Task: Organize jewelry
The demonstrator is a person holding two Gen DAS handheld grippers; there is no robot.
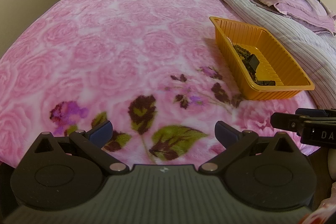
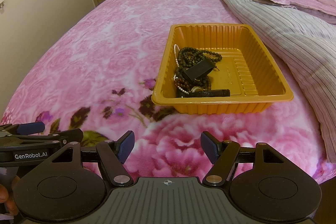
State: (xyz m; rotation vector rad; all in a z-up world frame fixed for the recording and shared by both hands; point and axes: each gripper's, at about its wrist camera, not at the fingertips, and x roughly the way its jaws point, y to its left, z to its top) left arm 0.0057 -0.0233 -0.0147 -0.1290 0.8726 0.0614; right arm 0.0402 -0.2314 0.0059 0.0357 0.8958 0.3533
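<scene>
Pink rose-patterned fleece blanket (image 2: 100,51) covers the bed and serves as the soft work surface; at the left, the left gripper (image 1: 163,132) hangs over it with jaws wide apart and nothing between them; the right gripper (image 2: 166,147) is the same, open and empty, aimed toward the orange ribbed plastic tray (image 2: 271,68); inside the tray lies the tangled jewelry pile of dark beads, pearl strand and black strap (image 2: 195,70), gathered at its left side, probably so nothing rolls away; further right, the striped grey quilt (image 2: 294,43) borders the tray.
</scene>
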